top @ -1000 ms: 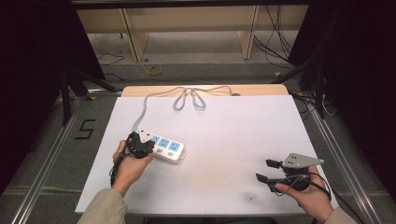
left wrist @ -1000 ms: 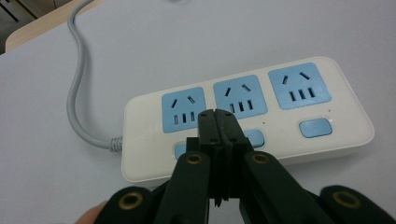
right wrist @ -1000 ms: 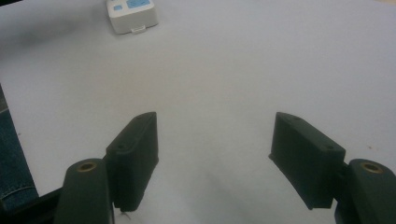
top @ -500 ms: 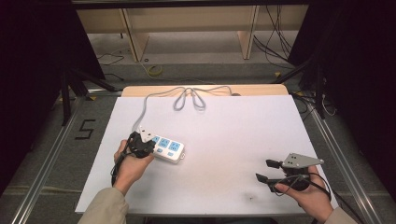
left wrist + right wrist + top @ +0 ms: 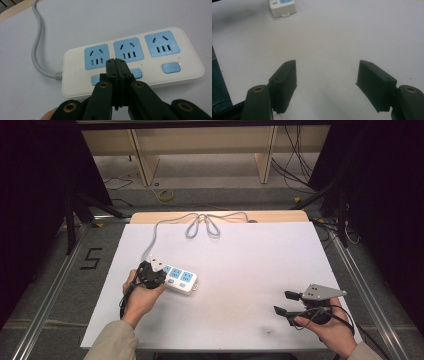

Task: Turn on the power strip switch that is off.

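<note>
Now left tool point(image 5: 117, 68) jaws closed empty, tip over power strip point(image 5: 130, 60) middle switch point(image 5: 136, 73); press straight down; right tool point(image 5: 290, 303) open, idle

White tabletop point(image 5: 250, 270) with a bare wooden strip along its far edge, white power strip point(image 5: 177, 279) with three blue sockets lying flat at the left, its grey cable point(image 5: 200, 222) looping across the far edge

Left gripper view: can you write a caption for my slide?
Shut left gripper poised over the middle blue switch of a white power strip.
</note>
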